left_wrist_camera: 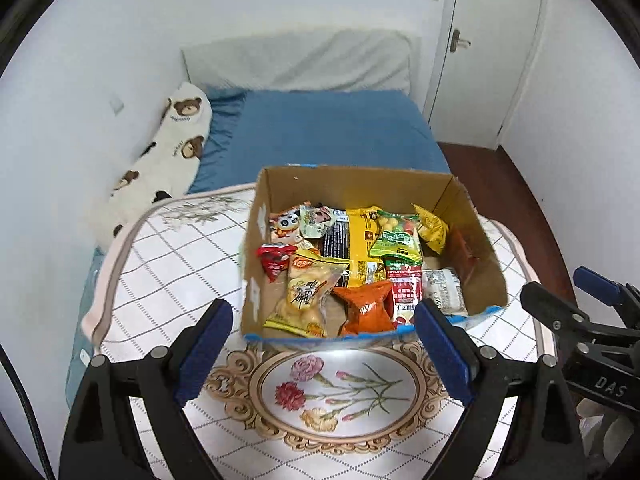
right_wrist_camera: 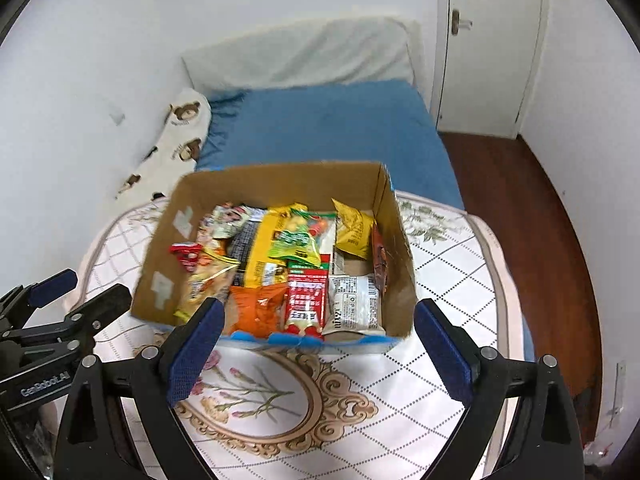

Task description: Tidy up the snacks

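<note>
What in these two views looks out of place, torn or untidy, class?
The cardboard box has a ragged, torn blue near edge. Inside, the snack packets are jumbled, overlapping at angles: the orange packet lies crumpled and the green packet rides on others. Nothing has spilled onto the table. Both tongs are open.

Cardboard box [left_wrist_camera: 476, 248] sits on tabletop [left_wrist_camera: 168, 280], snack packets [left_wrist_camera: 352, 256] piled inside. Bed [left_wrist_camera: 332, 128] lies behind the tabletop, pillow [left_wrist_camera: 172, 148] at its left, door [left_wrist_camera: 488, 40] far right.
</note>
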Demonstrator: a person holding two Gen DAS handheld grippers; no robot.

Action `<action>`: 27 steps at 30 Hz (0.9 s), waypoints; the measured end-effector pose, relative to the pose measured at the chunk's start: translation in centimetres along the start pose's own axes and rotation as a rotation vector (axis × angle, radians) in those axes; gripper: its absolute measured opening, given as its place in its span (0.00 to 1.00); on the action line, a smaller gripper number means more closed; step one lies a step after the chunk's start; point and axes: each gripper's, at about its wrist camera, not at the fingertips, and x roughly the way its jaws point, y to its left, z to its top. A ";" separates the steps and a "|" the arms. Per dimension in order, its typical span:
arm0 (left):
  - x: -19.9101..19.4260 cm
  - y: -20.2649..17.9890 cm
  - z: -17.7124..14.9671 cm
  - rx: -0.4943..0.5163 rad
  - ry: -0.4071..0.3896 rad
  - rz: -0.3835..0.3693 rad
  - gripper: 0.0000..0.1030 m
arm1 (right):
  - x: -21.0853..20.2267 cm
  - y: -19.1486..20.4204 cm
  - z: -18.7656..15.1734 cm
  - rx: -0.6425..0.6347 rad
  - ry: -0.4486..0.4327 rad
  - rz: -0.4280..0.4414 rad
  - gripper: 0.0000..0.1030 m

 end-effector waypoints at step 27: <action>-10.6 0.3 -4.5 -0.022 -0.140 0.013 1.00 | -14.4 1.3 -5.4 -0.016 -0.188 -0.063 1.00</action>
